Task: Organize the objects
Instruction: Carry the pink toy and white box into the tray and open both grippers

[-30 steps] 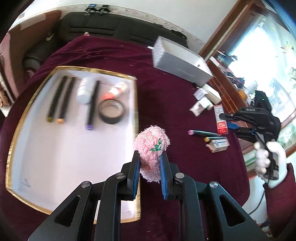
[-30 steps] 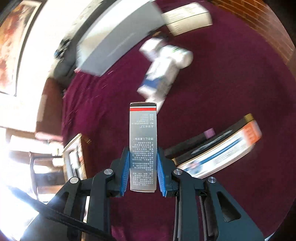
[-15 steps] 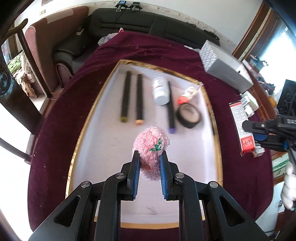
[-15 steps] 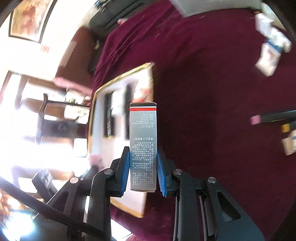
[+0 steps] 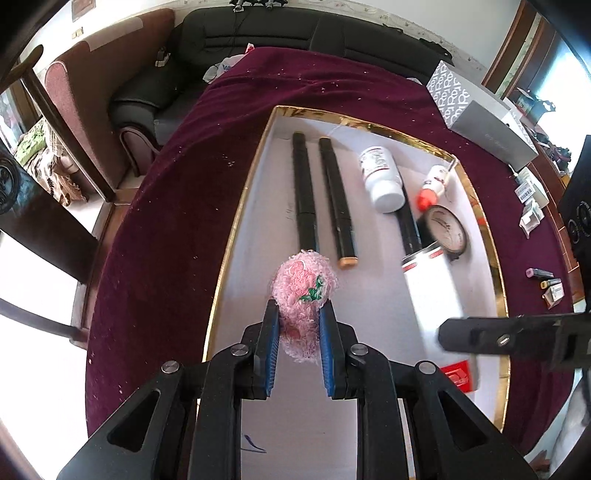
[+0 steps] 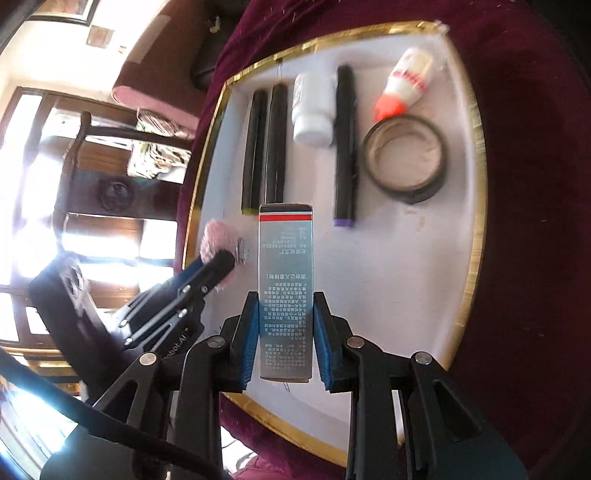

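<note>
My left gripper [image 5: 297, 317] is shut on a fluffy pink pom-pom [image 5: 303, 284], held over the near part of the white gold-rimmed tray [image 5: 243, 206]. My right gripper [image 6: 283, 306] is shut on a long silver box with a red stripe [image 6: 285, 266], held over the same tray [image 6: 436, 266]. That box [image 5: 432, 291] shows blurred at the right of the left wrist view. In the right wrist view the left gripper and pom-pom [image 6: 218, 240] appear at the tray's left rim.
In the tray lie three black markers [image 5: 304, 192], a white bottle [image 5: 382, 177], a red-capped glue bottle [image 6: 406, 85] and a black tape roll [image 6: 406, 158]. On the maroon cloth sit a silver box [image 5: 484, 122] and small items [image 5: 546, 284] at right. A dark sofa [image 5: 295, 33] stands behind.
Both grippers have moved from the cloth at the right to over the tray, each still holding its object. The silver box swung in from the tray's right side.
</note>
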The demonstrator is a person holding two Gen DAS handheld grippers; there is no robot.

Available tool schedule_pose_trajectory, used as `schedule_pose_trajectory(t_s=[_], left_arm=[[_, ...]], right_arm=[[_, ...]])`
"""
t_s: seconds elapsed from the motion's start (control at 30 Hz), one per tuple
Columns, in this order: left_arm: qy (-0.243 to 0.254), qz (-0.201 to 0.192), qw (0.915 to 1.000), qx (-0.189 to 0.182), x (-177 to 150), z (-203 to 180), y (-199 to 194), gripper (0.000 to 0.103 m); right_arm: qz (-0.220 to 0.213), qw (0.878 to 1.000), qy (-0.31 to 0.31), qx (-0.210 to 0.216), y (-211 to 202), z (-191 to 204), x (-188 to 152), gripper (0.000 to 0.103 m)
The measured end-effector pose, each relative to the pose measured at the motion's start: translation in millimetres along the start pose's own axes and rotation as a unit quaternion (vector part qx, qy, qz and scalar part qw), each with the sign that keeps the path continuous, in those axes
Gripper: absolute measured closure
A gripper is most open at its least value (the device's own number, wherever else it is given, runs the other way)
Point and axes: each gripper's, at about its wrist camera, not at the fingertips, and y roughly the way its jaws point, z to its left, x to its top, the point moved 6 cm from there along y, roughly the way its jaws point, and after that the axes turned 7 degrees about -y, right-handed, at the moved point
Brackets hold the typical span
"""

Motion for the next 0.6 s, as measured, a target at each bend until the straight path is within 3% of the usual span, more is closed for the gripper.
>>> schedule_pose_trajectory(t_s=[0.4, 0.6], left_arm=[[-0.025, 0.0, 0.9997, -0.004, 7.4, 15.3, -6.9, 0.08], [-0.042, -0.009, 0.9988, -0.024, 11.5, 15.1, -23.8, 0.066]], right_arm=[[0.018, 1.0, -0.005, -0.019, 33.3, 5.3, 1.1, 0.078], [0.028, 0.999, -0.009, -0.017, 34.7, 6.7, -5.1, 0.077]])
